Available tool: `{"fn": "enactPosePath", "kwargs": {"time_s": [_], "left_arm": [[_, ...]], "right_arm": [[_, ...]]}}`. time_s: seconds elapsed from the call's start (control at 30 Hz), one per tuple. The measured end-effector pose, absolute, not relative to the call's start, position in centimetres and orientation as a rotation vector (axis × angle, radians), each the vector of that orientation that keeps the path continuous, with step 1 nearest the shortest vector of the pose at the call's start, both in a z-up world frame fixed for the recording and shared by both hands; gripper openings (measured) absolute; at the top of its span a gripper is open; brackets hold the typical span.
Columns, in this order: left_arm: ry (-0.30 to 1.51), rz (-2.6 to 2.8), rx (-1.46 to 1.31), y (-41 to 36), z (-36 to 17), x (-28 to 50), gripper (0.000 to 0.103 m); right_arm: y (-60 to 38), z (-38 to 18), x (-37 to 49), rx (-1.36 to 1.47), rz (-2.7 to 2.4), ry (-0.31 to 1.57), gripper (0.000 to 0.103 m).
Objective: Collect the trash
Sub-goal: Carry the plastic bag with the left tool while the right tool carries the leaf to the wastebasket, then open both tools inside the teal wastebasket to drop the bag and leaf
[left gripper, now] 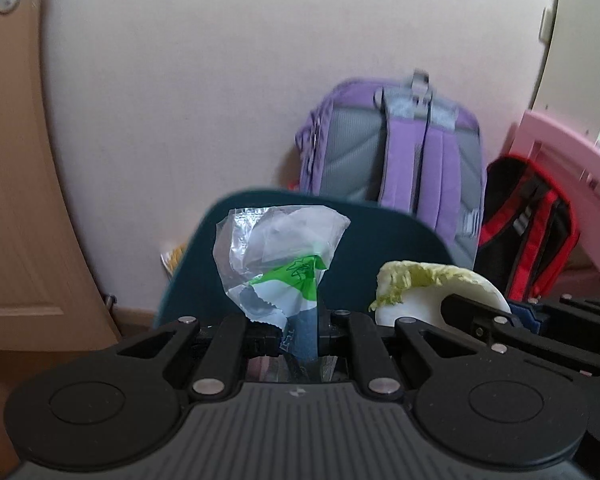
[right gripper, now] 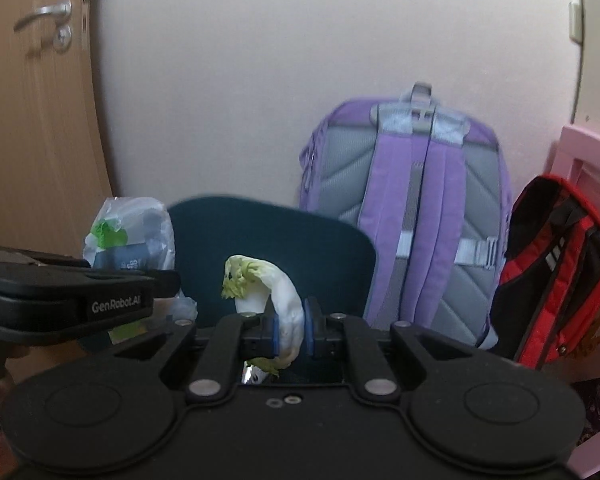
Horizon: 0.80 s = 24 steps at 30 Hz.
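Note:
My left gripper [left gripper: 300,330] is shut on a crumpled clear plastic wrapper [left gripper: 276,264] with a green and white print; the wrapper sticks up from between the jaws. My right gripper [right gripper: 290,330] is shut on a pale cabbage leaf [right gripper: 278,296] with a white stalk and a yellow-green frilly tip. The leaf also shows in the left wrist view [left gripper: 432,292], to the right of the wrapper. The left gripper [right gripper: 80,300] and its wrapper [right gripper: 132,236] show at the left of the right wrist view. Both grippers are held side by side in front of a dark teal bin [right gripper: 300,240].
The dark teal bin [left gripper: 388,232] stands just behind both grippers. A purple backpack [right gripper: 412,208] leans on the wall behind it, with a red and black backpack [right gripper: 556,280] to its right. A wooden door [right gripper: 32,120] is at the left, pink furniture [left gripper: 560,160] at the right.

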<state>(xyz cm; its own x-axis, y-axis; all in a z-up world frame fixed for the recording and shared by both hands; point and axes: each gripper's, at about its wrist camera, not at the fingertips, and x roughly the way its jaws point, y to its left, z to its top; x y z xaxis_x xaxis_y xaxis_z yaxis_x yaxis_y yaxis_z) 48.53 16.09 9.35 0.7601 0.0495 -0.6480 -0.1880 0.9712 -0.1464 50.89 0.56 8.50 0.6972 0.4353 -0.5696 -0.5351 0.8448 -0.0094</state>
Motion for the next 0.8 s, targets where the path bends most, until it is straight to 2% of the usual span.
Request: {"fn": "enactPosePath", "kwargs": {"time_s": [0.17,0.43,0.57,0.73,0.8], "left_arm": [[0.760,0.138,-0.213,16.2,7.1,49.8,0.012],[0.801,0.138,-0.218,16.2,5.7,50.9,0.015],[0.806,0.143,-0.210,16.2,5.5,51.1,0.043],[0.786,0.145,-0.177,15.5,6.3,50.1,0.053],[0.775,0.154,-0.176,15.3,7.0,49.7,0.062]], "right_arm": [[1.6,6.8,51.2,-0.223,0.541,0.628,0.011],[2.4,6.4,51.3,-0.252,0.549,0.644,0.020],[2.1,6.6,51.3,-0.261,0.542,0.632,0.020],[0.9,7.5,50.8,-0.232,0.542,0.629,0.024],[0.2,8.2,50.3,-0.223,0.546,0.626,0.027]]}}
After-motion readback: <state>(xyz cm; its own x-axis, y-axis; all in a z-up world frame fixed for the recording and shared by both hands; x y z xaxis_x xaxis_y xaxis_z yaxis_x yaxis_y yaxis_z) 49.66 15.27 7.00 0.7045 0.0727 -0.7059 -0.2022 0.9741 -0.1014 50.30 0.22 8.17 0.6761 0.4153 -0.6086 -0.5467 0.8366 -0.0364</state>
